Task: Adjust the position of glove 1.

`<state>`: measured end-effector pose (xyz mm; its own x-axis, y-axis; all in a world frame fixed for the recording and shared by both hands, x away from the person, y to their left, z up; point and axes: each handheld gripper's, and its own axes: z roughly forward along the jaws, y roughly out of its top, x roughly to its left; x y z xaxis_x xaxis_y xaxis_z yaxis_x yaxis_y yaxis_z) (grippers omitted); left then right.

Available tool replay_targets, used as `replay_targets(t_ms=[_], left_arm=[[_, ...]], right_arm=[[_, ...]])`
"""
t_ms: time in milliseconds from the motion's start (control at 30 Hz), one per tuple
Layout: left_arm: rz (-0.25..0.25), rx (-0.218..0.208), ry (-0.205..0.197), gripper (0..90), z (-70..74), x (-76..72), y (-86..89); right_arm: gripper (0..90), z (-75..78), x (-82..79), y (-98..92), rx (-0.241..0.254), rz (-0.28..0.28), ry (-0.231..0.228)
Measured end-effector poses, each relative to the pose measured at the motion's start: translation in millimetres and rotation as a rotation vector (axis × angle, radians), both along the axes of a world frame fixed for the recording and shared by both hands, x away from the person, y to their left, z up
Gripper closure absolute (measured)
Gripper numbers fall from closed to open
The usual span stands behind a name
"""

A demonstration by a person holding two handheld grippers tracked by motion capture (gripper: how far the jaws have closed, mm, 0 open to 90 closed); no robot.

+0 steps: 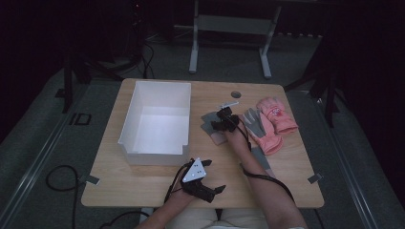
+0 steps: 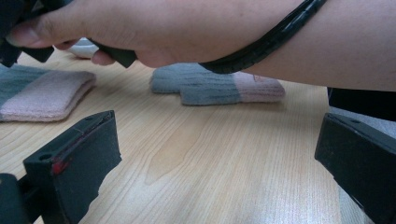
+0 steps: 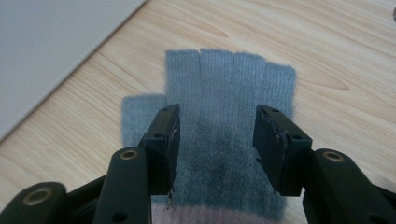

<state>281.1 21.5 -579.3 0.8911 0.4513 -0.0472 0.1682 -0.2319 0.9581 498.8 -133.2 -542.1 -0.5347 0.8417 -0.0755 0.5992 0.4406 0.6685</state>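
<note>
While lowered over the grey glove (image 3: 229,79), lying flat on the table (image 1: 153,183) just right of the white box (image 1: 131,119) with fingers pointing away, right gripper (image 3: 215,119) released, jaws straddling the palm without pinching it. Set so, most likely, to close on the knit and lift it. Left gripper (image 2: 219,140) likewise released, parked low near the front edge, out of the way. Pink gloves (image 1: 279,117) further right, spread for easy picking. No readable writing anywhere; small patch on one pink glove too tiny to make out.
</note>
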Motion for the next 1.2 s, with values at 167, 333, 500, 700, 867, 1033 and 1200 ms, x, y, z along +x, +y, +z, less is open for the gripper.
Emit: replay_targets(t_ms=[167,333,500,700,867,1033,1200], left_arm=[[0.001,-0.001,-0.001,0.0,0.0,-0.1,0.1],[0.002,-0.002,-0.002,0.0,-0.1,-0.5,-0.1],[0.005,0.002,-0.008,0.0,0.0,-1.1,-0.2],[0.011,0.006,-0.019,0.0,0.0,-2.2,-0.6],[0.021,0.004,-0.033,0.0,-0.1,-3.0,-0.7],[0.034,0.003,-0.046,0.0,-0.3,-4.2,-0.5],[0.049,0.006,-0.063,0.0,-0.3,-5.3,-0.7]], right_arm=[[52.6,-8.0,4.0,1.3,-0.026,0.009,0.016],[55.2,-9.7,5.1,1.7,-0.042,0.027,0.018],[69.2,-9.6,5.1,0.0,-0.027,0.028,0.027],[80.5,-8.2,2.8,4.1,-0.027,-0.028,0.034],[84.0,7.0,-6.1,3.2,0.007,-0.085,0.026],[84.3,46.1,-37.0,1.6,0.098,-0.143,-0.037],[84.4,67.8,-72.9,-2.1,0.159,-0.186,-0.052]])
